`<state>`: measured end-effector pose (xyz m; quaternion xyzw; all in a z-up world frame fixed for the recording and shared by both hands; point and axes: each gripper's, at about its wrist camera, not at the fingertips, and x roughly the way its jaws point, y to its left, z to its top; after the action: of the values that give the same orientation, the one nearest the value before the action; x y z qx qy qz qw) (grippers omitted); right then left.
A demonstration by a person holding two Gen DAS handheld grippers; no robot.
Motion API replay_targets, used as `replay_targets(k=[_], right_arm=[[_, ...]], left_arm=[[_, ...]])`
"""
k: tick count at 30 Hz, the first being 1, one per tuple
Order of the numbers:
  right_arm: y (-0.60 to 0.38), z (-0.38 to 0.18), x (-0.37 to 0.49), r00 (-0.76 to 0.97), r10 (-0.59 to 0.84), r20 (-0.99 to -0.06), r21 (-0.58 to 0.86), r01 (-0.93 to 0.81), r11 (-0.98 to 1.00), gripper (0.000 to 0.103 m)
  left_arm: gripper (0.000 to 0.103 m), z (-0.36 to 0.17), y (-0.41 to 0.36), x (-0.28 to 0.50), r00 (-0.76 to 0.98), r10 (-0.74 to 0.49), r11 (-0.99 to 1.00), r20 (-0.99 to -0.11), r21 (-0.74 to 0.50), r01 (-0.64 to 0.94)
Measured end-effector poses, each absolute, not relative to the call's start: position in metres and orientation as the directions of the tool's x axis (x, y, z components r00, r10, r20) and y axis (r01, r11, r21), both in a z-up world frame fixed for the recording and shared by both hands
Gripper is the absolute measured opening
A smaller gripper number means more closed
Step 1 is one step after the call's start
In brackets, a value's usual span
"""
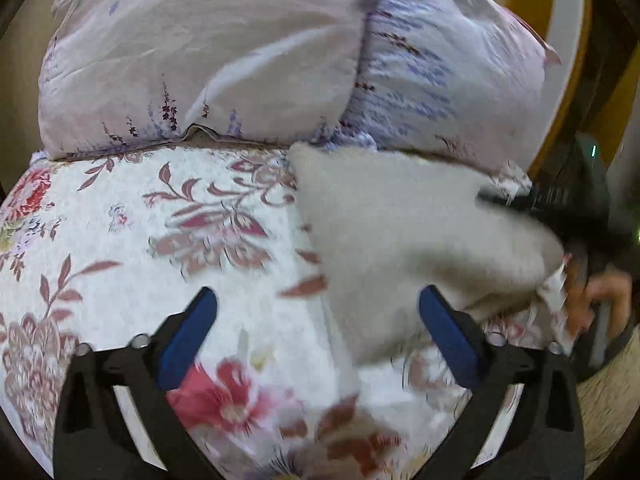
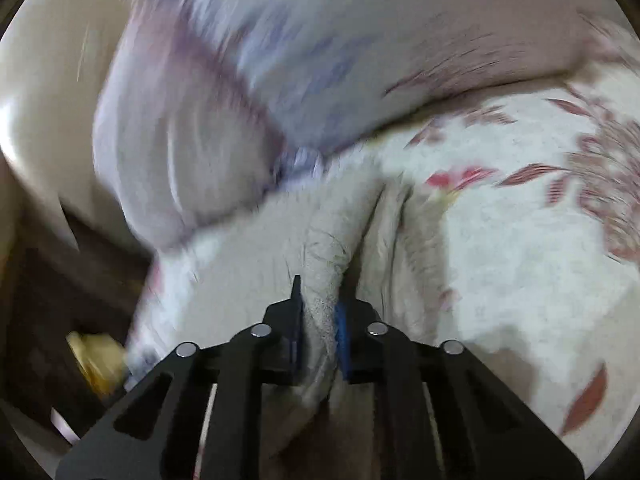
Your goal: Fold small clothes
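The right tongs are pinching the small beige knitted garment for folding; the left tongs are hovering spread over the floral bedspread.

A plain pale-grey cloth lies on a white sheet printed with red and mauve flowers, beside a lilac pillow with purple sprigs.

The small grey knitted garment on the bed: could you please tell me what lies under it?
Under the small grey knitted garment lies the white floral bedspread; the covered part is hidden. The right gripper pinches its edge.
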<state>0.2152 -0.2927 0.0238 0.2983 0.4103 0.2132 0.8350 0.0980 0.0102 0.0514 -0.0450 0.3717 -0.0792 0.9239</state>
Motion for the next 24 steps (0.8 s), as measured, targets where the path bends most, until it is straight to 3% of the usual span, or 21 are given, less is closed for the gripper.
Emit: replay_targets(k=[3, 7, 9, 11, 13, 14, 15, 17, 19, 20, 21, 24], right_arm=[[-0.301, 0.016, 0.214, 0.570, 0.504, -0.648, 0.595, -0.033, 0.803, 0.014], [-0.302, 0.040, 0.187, 0.627, 0.471, -0.620, 0.580, -0.037, 0.814, 0.026], [-0.303, 0.064, 0.158, 0.665, 0.530, -0.526, 0.609, -0.140, 0.781, 0.052], [-0.292, 0.074, 0.136, 0.654, 0.584, -0.480, 0.615, -0.223, 0.756, 0.058], [-0.272, 0.065, 0.127, 0.583, 0.617, -0.529, 0.589, -0.272, 0.761, 0.061], [-0.261, 0.049, 0.134, 0.550, 0.561, -0.619, 0.539, -0.223, 0.812, 0.061], [-0.255, 0.036, 0.145, 0.536, 0.502, -0.679, 0.496, -0.170, 0.852, 0.051], [-0.263, 0.031, 0.144, 0.578, 0.445, -0.684, 0.474, -0.111, 0.873, 0.045], [-0.259, 0.042, 0.132, 0.602, 0.445, -0.663, 0.481, -0.114, 0.870, 0.058], [-0.255, 0.049, 0.123, 0.629, 0.414, -0.657, 0.445, -0.120, 0.888, 0.091], [-0.251, 0.055, 0.111, 0.661, 0.356, -0.661, 0.383, -0.111, 0.917, 0.102], [-0.244, 0.050, 0.084, 0.695, 0.205, -0.689, 0.216, -0.074, 0.974, 0.102]], left_arm=[[0.101, 0.042, 0.000, 0.092, 0.693, -0.196, 0.980, -0.694, -0.126, 0.151], [0.101, 0.032, -0.009, 0.091, 0.669, -0.162, 0.985, -0.725, -0.081, 0.151], [0.101, 0.029, -0.009, 0.088, 0.672, -0.161, 0.986, -0.723, -0.084, 0.147], [0.101, 0.027, -0.008, 0.087, 0.672, -0.161, 0.986, -0.723, -0.091, 0.139], [0.101, 0.024, -0.008, 0.089, 0.658, -0.154, 0.988, -0.737, -0.098, 0.122], [0.101, 0.021, -0.009, 0.091, 0.645, -0.143, 0.990, -0.751, -0.096, 0.108], [0.101, 0.019, -0.010, 0.092, 0.635, -0.133, 0.991, -0.761, -0.089, 0.102], [0.101, 0.012, -0.014, 0.095, 0.614, -0.097, 0.995, -0.784, -0.055, 0.087], [0.101, 0.009, -0.021, 0.094, 0.602, -0.048, 0.996, -0.797, 0.007, 0.088], [0.101, 0.008, -0.022, 0.094, 0.600, -0.037, 0.996, -0.799, 0.019, 0.088], [0.101, 0.007, -0.023, 0.095, 0.595, -0.032, 0.996, -0.803, 0.026, 0.089], [0.101, 0.007, -0.021, 0.094, 0.594, -0.038, 0.996, -0.804, 0.020, 0.090]])
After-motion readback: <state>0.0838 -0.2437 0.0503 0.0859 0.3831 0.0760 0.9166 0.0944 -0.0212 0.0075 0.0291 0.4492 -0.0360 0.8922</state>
